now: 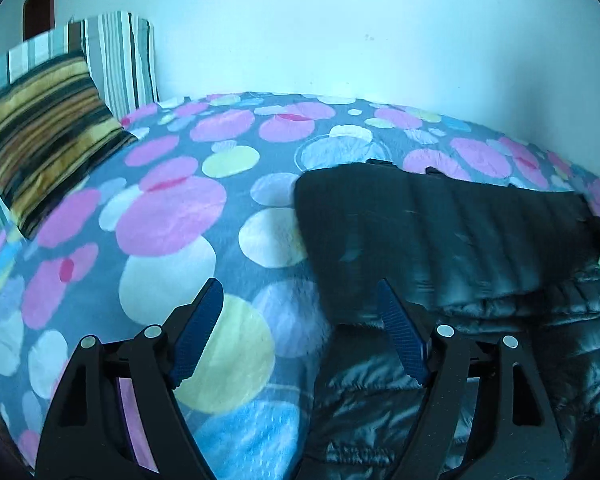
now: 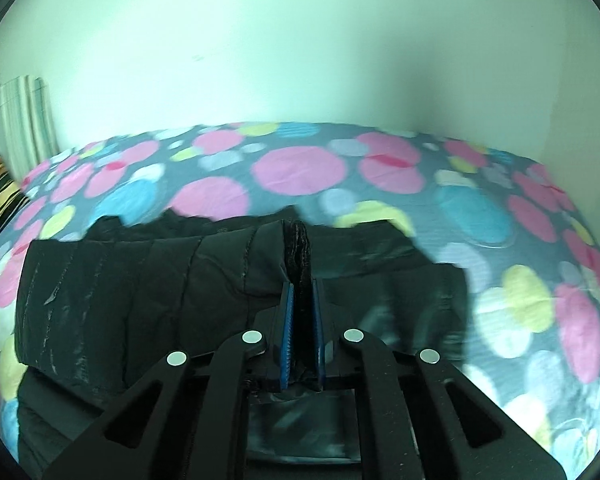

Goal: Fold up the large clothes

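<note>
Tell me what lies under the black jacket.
The black jacket lies on the dotted bedspread, which shows all round it. The right tool pinches a fold of it. Anything else beneath is covered.

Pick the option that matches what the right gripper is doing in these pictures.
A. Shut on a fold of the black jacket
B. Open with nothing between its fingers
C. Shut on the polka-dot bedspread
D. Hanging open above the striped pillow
A: in the right wrist view the right gripper has its blue pads pressed together on a raised fold of the black jacket.
</note>
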{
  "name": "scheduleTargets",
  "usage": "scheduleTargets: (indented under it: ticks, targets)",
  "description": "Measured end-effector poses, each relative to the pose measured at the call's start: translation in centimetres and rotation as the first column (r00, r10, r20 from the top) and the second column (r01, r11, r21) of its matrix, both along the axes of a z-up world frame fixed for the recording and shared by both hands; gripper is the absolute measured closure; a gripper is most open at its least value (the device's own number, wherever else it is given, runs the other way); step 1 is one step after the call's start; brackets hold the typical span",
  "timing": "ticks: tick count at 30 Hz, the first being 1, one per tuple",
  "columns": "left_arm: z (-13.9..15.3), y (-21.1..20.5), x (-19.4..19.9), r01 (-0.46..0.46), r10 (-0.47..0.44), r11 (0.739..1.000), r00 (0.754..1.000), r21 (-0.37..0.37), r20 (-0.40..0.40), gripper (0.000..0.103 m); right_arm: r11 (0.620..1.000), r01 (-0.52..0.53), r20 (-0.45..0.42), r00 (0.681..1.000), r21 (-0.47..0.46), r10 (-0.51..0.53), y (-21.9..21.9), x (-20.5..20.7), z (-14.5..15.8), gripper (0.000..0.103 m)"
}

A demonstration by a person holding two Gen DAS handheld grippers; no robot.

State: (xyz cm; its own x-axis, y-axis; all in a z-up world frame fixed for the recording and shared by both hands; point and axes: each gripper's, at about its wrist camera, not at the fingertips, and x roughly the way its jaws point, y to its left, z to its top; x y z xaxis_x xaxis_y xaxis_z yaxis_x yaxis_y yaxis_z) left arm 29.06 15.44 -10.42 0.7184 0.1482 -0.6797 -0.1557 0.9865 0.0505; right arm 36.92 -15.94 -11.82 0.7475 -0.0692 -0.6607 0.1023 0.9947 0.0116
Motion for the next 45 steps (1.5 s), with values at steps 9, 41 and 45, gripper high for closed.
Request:
scheduleTargets:
  ticks: [9,41,45]
  targets:
    - [-1.3,-2.6,6.0,0.039,-0.037,0.998,0.998,0.044,-0.042,0.024,0.99,0.143,-0.054,0.988,-0.003,-0.143,-7.0,-1.2,-1.9,0.094]
    - [-1.1,-2.3,8.5,0.012,-0.007,0.999,0.996,0.052,-0.092,0.021,0.988,0.125,-0.151,0.982,0.092,-0.11,-9.1,-0.5,-6.1,0.08]
    - [0.0,-4.6,8.9,0.081,-0.078,0.996,0.995,0.046,-0.056,0.021,0.98,0.168,-0.072,0.984,0.109,-0.16,-8.9,-2.2,-3.0,0.074]
